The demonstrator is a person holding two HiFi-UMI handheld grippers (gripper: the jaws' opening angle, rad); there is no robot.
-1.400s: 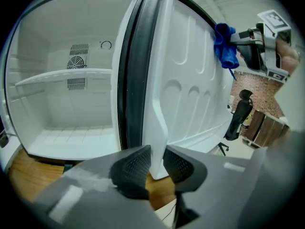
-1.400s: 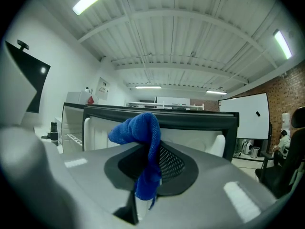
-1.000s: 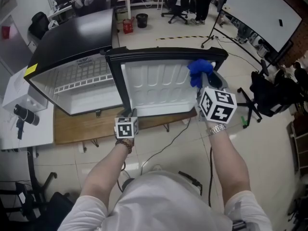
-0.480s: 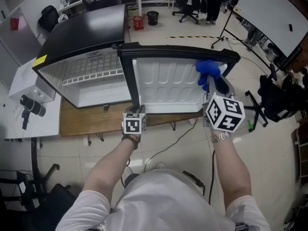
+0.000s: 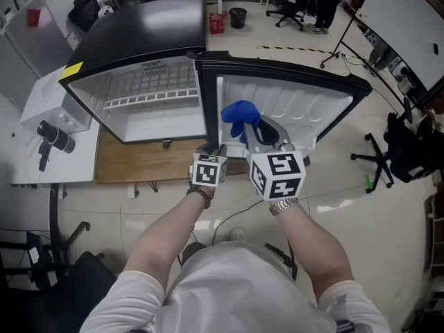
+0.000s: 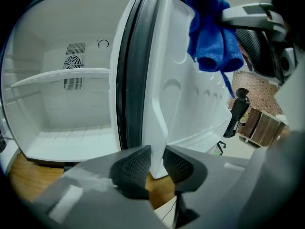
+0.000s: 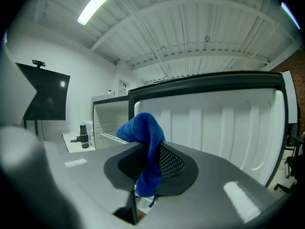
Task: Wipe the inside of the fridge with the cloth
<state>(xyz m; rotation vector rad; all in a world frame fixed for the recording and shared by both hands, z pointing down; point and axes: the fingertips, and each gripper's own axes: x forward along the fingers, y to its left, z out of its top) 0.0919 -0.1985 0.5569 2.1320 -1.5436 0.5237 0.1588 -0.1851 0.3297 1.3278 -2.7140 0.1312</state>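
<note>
A small black fridge [image 5: 139,30] stands open on a wooden platform, its white inside [image 5: 149,120] showing a wire shelf [image 5: 149,97]. Its door [image 5: 295,103] swings out to the right. My left gripper [image 5: 214,149] is shut on the door's lower edge, and the left gripper view shows the pads clamping the white edge [image 6: 157,163]. My right gripper [image 5: 251,136] is shut on a bunched blue cloth [image 5: 241,115], held in front of the door's inner face near the hinge side. The cloth [image 7: 145,144] hangs between the right jaws [image 7: 150,163].
A white table [image 5: 41,151] with a black camera-like device [image 5: 54,137] stands left of the fridge. A cable [image 5: 239,217] runs over the tiled floor below the door. An office chair [image 5: 409,151] is at the right, and bins and more chairs stand behind.
My right gripper has carried the blue cloth leftward across the door's inner face, from its far right side to near the hinge. The left gripper has kept its hold on the door edge.
</note>
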